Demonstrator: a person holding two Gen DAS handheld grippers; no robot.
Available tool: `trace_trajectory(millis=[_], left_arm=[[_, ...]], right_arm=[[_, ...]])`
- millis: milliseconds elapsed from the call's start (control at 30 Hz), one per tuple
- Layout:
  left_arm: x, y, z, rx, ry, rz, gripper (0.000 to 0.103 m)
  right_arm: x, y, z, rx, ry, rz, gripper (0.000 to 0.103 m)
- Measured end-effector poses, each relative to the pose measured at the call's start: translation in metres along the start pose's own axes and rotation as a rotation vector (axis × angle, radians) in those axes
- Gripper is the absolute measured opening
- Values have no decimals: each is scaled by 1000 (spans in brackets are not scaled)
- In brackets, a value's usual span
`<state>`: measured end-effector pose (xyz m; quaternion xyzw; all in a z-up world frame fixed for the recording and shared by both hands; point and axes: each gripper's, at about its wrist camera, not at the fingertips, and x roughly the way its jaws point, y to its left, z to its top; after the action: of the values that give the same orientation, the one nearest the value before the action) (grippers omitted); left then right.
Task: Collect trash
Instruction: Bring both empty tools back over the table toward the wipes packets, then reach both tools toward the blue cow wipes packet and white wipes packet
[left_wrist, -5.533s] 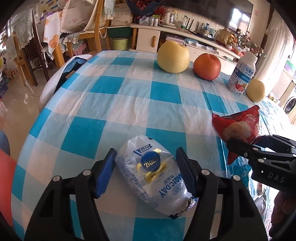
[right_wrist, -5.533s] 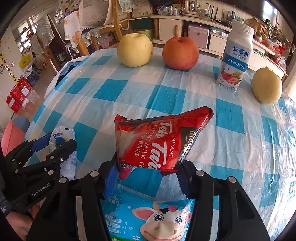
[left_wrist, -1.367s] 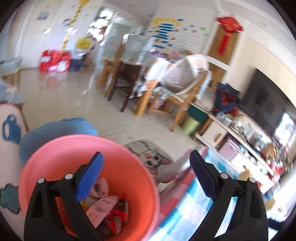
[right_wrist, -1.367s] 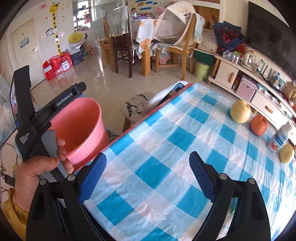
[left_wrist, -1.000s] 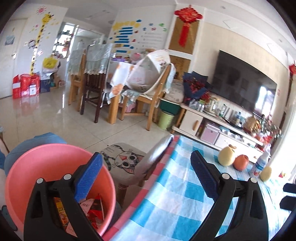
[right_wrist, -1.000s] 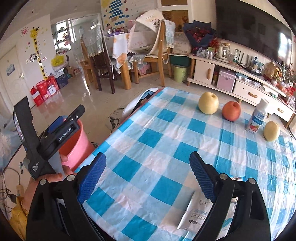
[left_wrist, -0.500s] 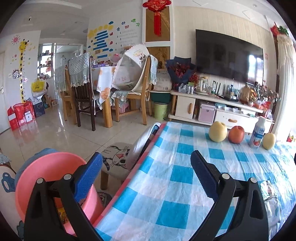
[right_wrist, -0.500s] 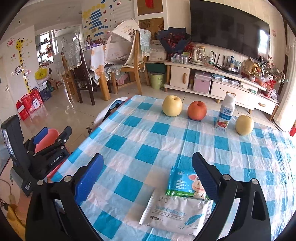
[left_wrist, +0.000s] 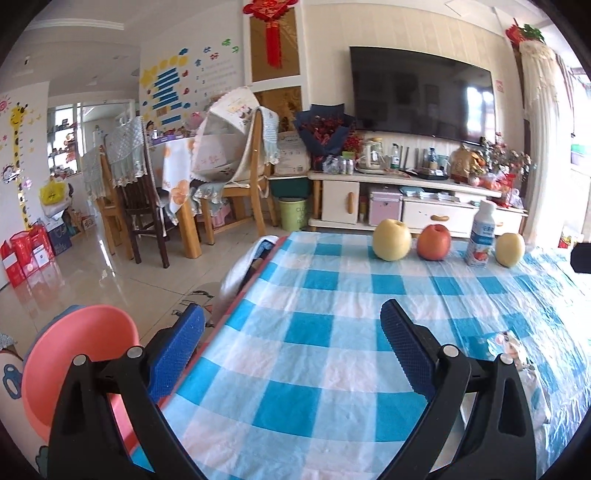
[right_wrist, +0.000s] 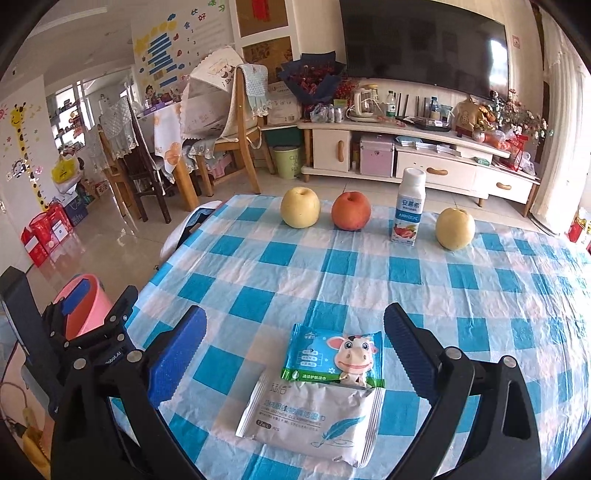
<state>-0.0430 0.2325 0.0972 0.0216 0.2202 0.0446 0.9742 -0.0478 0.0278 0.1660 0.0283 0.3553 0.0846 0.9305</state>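
Two packets remain on the checked counter (right_wrist: 369, 280): a cow-print packet (right_wrist: 338, 356) overlapping the far edge of a white pouch (right_wrist: 314, 417), both lying flat between the spread, empty fingers of the right gripper (right_wrist: 293, 354). The left gripper (left_wrist: 291, 347), its fingers likewise released and holding nothing, hangs over the counter's near-left edge, with the pink bin (left_wrist: 74, 365) on the floor just beside it (its contents are not visible from here). The next pickup looks best made with the right gripper coming straight down and closing across the cow-print packet's narrow width, since it lies on top; a pinch too low would likely drag the pouch along. The fruit and the bottle (right_wrist: 408, 206) at the far side sit well apart and should stay put.
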Motion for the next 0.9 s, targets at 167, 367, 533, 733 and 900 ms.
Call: trace_trajectory(millis=[167, 367, 533, 733, 900], left_arm=[[-2, -27, -4, 81, -8, -22, 96], [-5, -48, -6, 117, -3, -61, 96], [-6, -62, -7, 127, 1, -110, 96], [-8, -81, -11, 143, 14, -178, 96], [-10, -94, -13, 160, 34, -226, 96]], right_arm=[[-2, -22, -2, 31, 0, -22, 96], [-3, -48, -5, 78, 6, -42, 96], [-6, -65, -7, 103, 4, -55, 96], [-9, -79, -7, 128, 5, -56, 97], [-9, -89, -7, 133, 14, -62, 97]])
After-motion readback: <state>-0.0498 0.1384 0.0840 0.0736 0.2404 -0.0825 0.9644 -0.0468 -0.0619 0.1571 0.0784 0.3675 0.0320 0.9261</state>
